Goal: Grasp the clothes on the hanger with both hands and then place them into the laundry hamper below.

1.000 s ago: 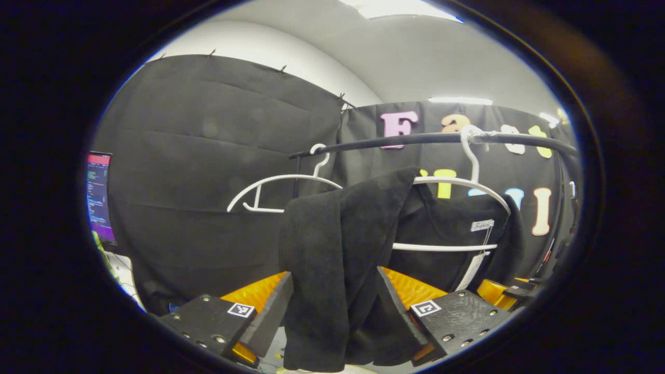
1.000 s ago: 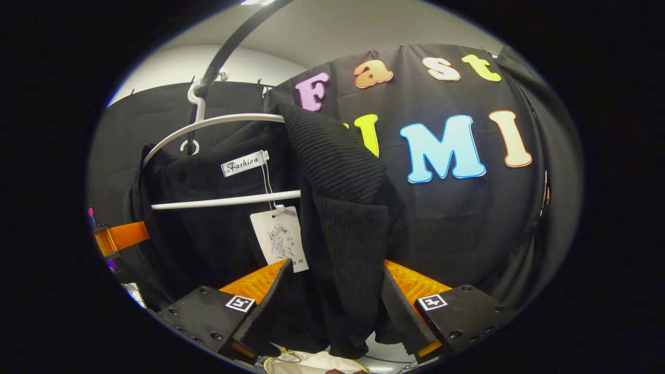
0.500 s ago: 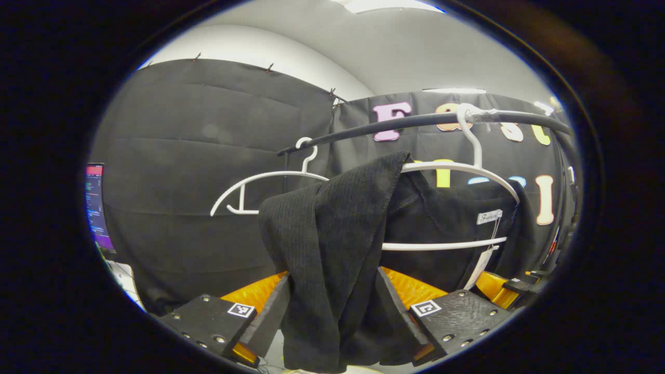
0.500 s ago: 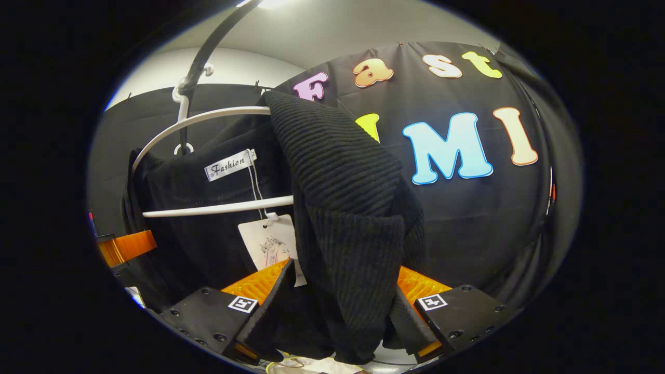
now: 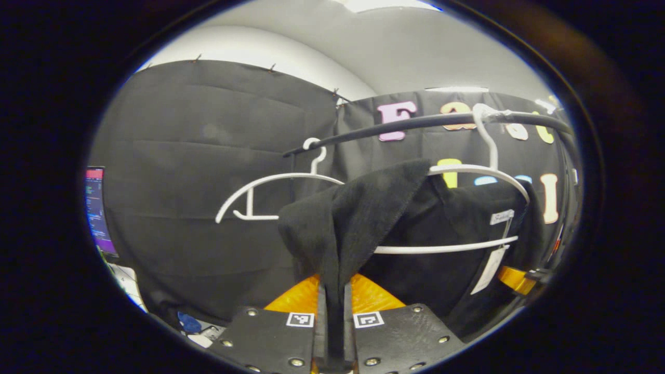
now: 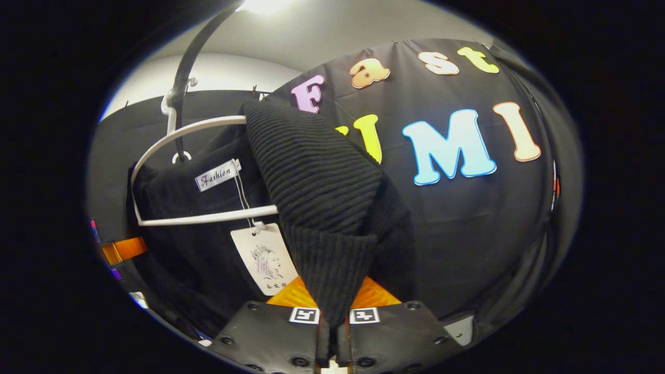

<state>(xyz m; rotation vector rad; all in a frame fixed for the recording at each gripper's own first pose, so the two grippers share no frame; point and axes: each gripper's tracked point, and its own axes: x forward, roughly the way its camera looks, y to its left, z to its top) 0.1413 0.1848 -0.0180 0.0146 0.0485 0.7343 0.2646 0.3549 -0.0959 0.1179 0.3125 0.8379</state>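
Grasp step in hand: left gripper (image 5: 332, 332) and right gripper (image 6: 332, 332) both pinched tight on the black garment (image 6: 317, 176), draped over the white hanger (image 6: 197, 218) on the far rail (image 5: 415, 124); next, lifting off and lowering toward the hamper.

Black cloth walls (image 5: 208, 156), white ceiling (image 5: 415, 47), ceiling light (image 6: 265, 5), lit monitor (image 5: 96, 208)

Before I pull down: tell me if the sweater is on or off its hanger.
On: the sweater drapes over the hanger.
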